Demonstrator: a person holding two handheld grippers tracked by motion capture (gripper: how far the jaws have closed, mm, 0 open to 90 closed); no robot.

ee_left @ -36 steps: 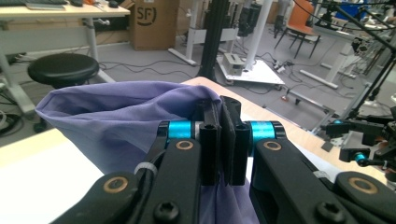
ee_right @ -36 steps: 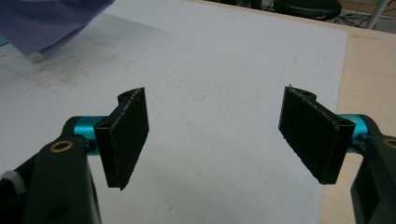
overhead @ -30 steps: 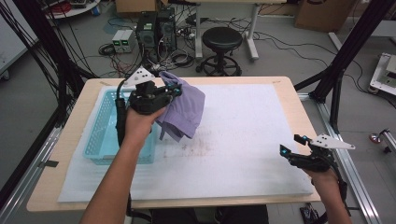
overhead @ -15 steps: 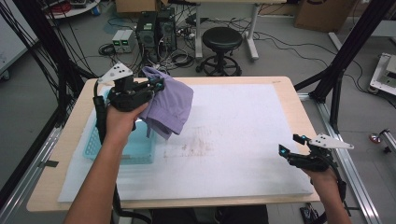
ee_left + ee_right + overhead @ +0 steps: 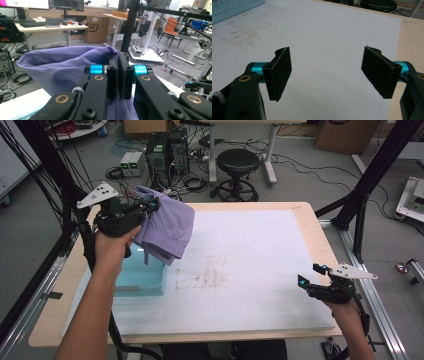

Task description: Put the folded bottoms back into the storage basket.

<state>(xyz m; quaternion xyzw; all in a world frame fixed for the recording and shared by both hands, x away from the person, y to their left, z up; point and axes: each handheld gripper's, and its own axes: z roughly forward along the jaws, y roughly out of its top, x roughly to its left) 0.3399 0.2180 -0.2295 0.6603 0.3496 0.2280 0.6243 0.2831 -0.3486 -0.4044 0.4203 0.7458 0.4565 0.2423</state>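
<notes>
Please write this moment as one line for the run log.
left gripper: shut on purple cloth, lifted above teal basket | right gripper: open, empty, over white mat

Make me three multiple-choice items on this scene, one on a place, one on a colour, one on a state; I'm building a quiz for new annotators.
1. Where does the light purple cloth garment hang?
A. flat on the middle of the mat
B. in the air, above the pale blue plastic basket at the table's left side
C. on the round black stool

2. What colour is the large mat that covers the wooden table?
A. white
B. green
C. red

3. How do the jaws of the right gripper stand?
A. shut on the garment
B. shut on nothing
C. wide apart with nothing between them

Key: 1 B, the high view shows the garment lifted by the left gripper over the basket. 2 A, the mat is white with a faint brownish stain. 3 C, the right gripper view shows bare mat between its pads.
</notes>
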